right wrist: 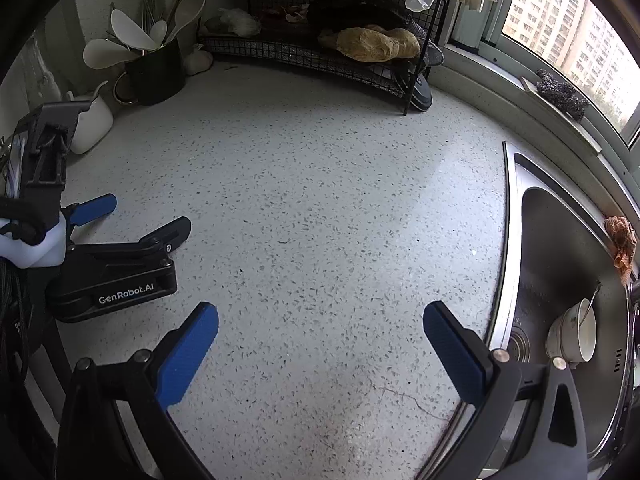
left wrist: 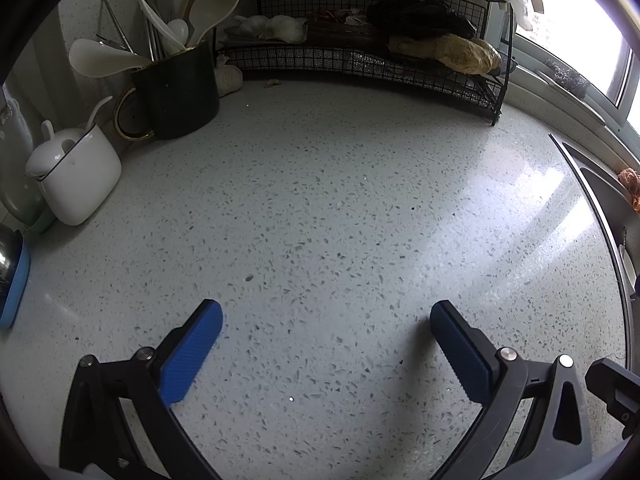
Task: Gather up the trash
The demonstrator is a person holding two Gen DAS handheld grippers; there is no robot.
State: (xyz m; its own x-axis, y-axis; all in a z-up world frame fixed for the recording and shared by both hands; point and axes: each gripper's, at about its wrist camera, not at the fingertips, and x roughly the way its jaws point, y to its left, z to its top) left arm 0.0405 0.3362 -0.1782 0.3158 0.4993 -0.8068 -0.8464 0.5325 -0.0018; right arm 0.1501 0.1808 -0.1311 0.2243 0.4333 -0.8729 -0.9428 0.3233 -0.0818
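Listing by view, risks noted per entry.

Left wrist view:
- Left gripper [left wrist: 326, 312]: jaws spread wide, nothing between them, low over the speckled bench [left wrist: 340, 200].
- Trash: no clear piece to name. Small scrap [left wrist: 273, 83] near the back edge, just in front of the wire rack [left wrist: 360, 60]; dark fleck [left wrist: 249, 278] on the open middle, ahead of the left pad. Whether either counts as trash cannot be told.
- Back left corner: dark mug of spoons [left wrist: 176, 92], white lidded jar [left wrist: 80, 176], garlic bulb [left wrist: 229, 76] beside the mug.
- Risk: reaching for the scrap brings the fingers close to the rack's lower shelf and the mug (top-heavy with spoons, by the look of it); a sideways knock could tip it.
- Risk: the fleck looks too flat for wide pads; a pinch may close on bare bench.

Right wrist view:
- Right gripper [right wrist: 320, 314]: jaws likewise wide apart and empty, near the front edge.
- Left gripper seen at the left edge, resting on or just above the bench.
- Sink [right wrist: 560, 260] along the right edge, holding a cup [right wrist: 574, 336]; orange rag [right wrist: 620, 240] on its far rim.
- Risk: taking rack food or the rag for trash (judgement only).
- Risk: the two grippers lie near each other; crossing reaches could collide.
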